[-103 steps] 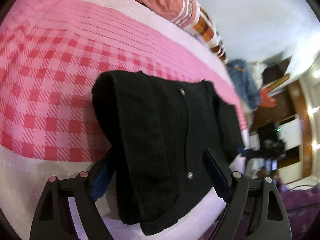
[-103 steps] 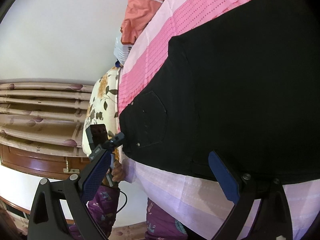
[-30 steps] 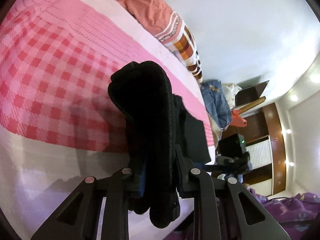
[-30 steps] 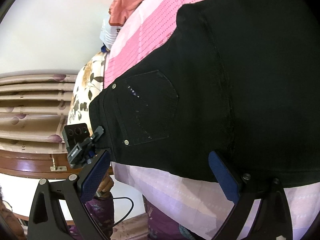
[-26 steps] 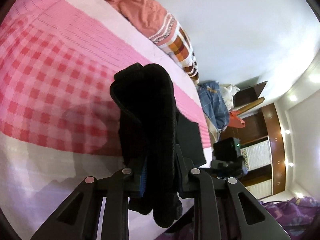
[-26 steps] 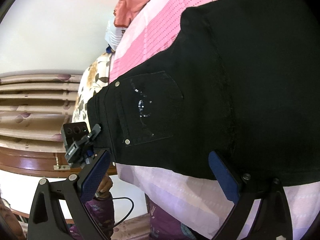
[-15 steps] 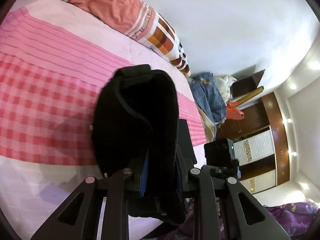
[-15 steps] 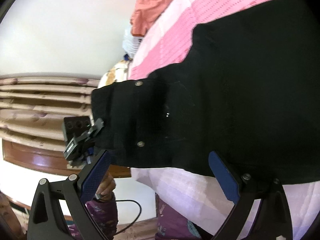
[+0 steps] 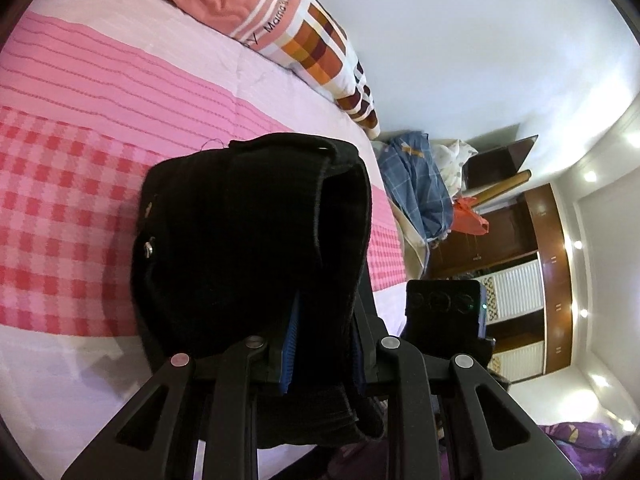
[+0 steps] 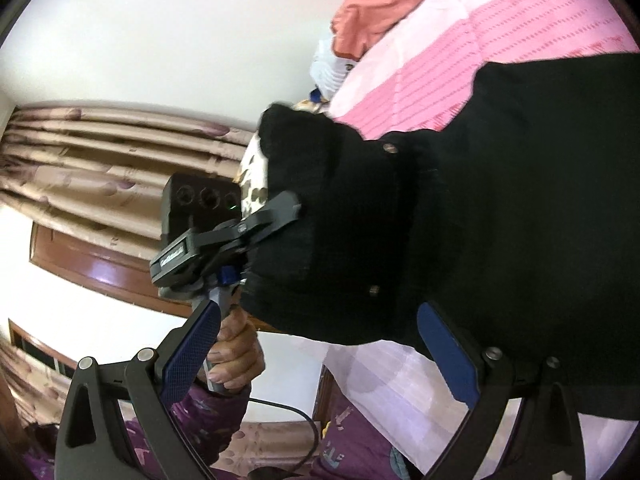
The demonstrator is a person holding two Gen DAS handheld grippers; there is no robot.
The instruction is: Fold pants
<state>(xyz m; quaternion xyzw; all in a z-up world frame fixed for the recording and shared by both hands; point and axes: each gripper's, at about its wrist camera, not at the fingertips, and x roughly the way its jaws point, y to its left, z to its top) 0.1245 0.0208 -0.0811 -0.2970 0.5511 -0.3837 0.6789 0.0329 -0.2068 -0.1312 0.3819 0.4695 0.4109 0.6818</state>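
**Left gripper lifts the pants' end**

The left gripper (image 9: 322,344) clamps a bunched fold of the black denim pants (image 9: 248,240), raised over the pink checked bedspread (image 9: 60,200). The right gripper (image 10: 316,344) hangs wide open, nothing between its blue pads (pants just beyond). A hand (image 10: 234,354) grips the left tool's handle.

The black pants (image 9: 248,240) bulge over the left tool (image 9: 322,332), hiding its blue pads almost entirely. In the right wrist view the pants (image 10: 500,220) run off the right edge, their legs unseen.
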